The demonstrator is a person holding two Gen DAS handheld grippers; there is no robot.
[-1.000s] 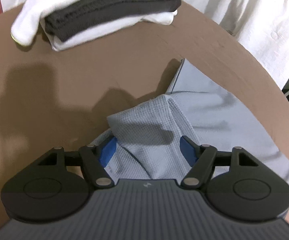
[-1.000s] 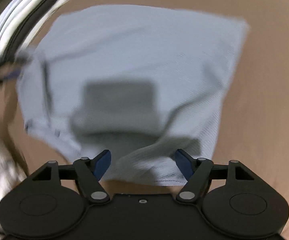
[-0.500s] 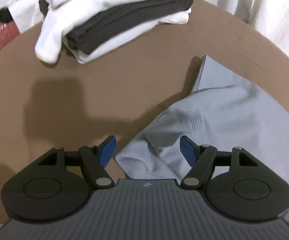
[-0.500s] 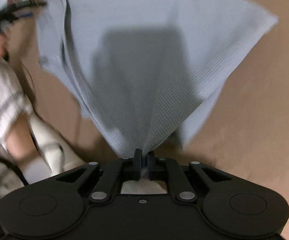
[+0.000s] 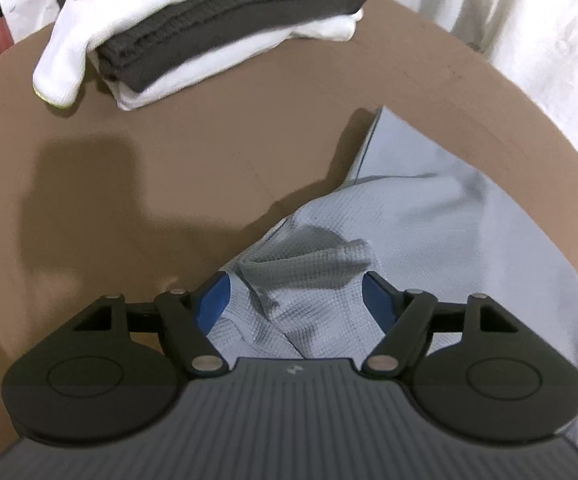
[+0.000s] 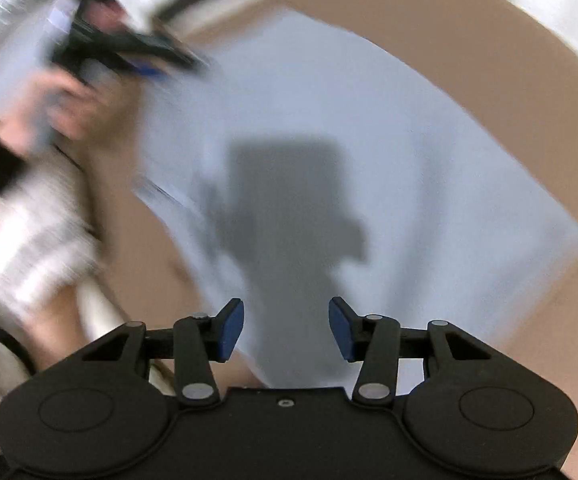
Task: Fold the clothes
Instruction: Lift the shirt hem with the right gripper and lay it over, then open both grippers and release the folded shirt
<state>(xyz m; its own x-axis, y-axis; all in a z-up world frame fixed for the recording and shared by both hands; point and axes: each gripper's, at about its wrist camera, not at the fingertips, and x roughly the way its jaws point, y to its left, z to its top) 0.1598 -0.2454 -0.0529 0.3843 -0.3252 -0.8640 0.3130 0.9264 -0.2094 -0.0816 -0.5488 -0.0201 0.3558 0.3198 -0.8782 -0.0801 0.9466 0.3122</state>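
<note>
Now waffle-knit blue shirt (image 5: 429, 216) bunches between wide-open left tool (image 5: 295, 300); right tool (image 6: 286, 326) open, empty, over its smooth flat panel on brown worktop (image 5: 169, 168).

A pale blue waffle-knit garment (image 5: 449, 232) lies spread on the brown worktop (image 5: 209, 152), one corner bunched into raised folds. Beyond it sits a folded stack of white and dark grey clothes (image 5: 217, 28).
</note>
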